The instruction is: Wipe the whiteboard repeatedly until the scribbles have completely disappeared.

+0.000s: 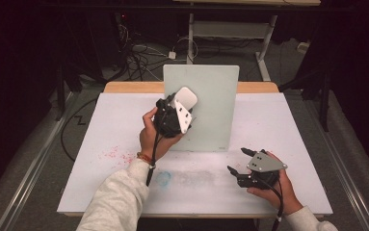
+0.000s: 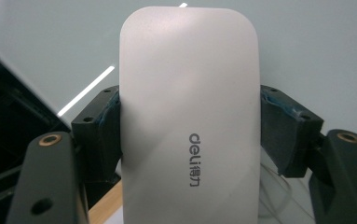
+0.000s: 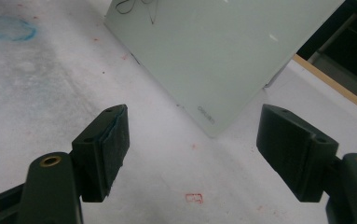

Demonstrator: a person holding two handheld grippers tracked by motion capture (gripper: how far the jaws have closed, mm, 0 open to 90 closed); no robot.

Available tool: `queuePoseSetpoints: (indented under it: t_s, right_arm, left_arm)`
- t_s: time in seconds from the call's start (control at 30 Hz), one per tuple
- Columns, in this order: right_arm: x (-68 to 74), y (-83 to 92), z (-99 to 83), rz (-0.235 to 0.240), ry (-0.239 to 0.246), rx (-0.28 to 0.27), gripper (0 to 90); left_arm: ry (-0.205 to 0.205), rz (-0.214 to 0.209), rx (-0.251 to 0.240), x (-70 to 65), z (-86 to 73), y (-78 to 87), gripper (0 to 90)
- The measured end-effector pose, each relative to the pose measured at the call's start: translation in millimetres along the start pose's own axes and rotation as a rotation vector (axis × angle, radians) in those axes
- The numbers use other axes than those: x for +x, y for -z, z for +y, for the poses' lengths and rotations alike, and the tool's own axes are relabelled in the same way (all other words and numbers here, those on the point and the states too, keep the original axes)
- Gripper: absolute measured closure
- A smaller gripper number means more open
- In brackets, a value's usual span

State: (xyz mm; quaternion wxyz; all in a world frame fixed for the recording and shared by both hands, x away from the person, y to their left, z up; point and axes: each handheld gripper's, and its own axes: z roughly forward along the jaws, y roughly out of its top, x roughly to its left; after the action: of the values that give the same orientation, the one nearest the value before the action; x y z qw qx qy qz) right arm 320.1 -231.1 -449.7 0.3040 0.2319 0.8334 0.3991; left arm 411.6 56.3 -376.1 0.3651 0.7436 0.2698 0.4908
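I have the white eraser block (image 2: pixel 190 121) clamped across its width in my left gripper (image 1: pixel 176 114), the pads (image 2: pixel 105 126) pressed against both long sides, so the pickup is behind me. On the high view the block sits above the glass board (image 1: pixel 216 96), over the board's upper-left part, roughly at 11 o'clock from the counter's (image 1: pixel 124 115) centre. I cannot tell whether its face is touching the glass or hovering just off it. The board lies flat toward 12 o'clock; a thin dark scribble (image 3: pixel 136 7) shows on it in the right gripper view. If wiping is the job, I judge that mark is the work left, and the eraser has yet to be brought down onto it. My right gripper (image 1: pixel 242 163) rests low at about 4 o'clock, jaws spread wide with nothing between them, just short of the board's near-right corner and apart from it. Faint red (image 1: pixel 112 155) and blue (image 1: pixel 163 178) smudges mark the counter near me.
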Motion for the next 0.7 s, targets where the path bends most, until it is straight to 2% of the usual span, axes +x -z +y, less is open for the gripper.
queuePoseSetpoints:
  t_s: [0.03, 0.07, 0.23, 0.5, 0.53, 0.63, 0.7]
  right_arm:
    - [-0.2, 0.0, -0.1, -0.001, -0.001, 0.000, 26.2]
    - [-0.2, 0.1, -0.1, -0.001, -0.001, 0.001, 26.2]
    - [-0.1, 0.5, 0.0, -0.004, 0.000, 0.001, 26.2]
    - [0.6, 0.2, 0.3, -0.006, 0.005, 0.006, 26.2]
    - [0.6, 0.3, 0.3, -0.007, 0.005, 0.006, 26.2]
    - [1.1, 0.5, 0.4, -0.007, 0.009, 0.006, 26.2]
    - [1.0, 0.7, 0.6, -0.008, 0.009, 0.006, 26.2]
  left_arm:
    - [0.000, 0.000, 0.000, 0.0, 0.0, 0.0, 29.0]
    - [0.018, 0.003, -0.003, 0.1, 0.4, -0.2, 29.0]
    - [-0.034, 0.012, 0.009, -22.2, -13.5, -0.3, 29.0]
    - [-0.102, -0.031, 0.051, -53.2, -45.9, 4.5, 29.0]
    - [-0.115, -0.040, 0.056, -56.2, -51.2, 5.4, 29.0]
    - [-0.191, -0.049, 0.073, -62.5, -66.3, 8.3, 29.0]
    - [-0.213, -0.070, 0.090, -62.5, -74.8, 10.7, 29.0]
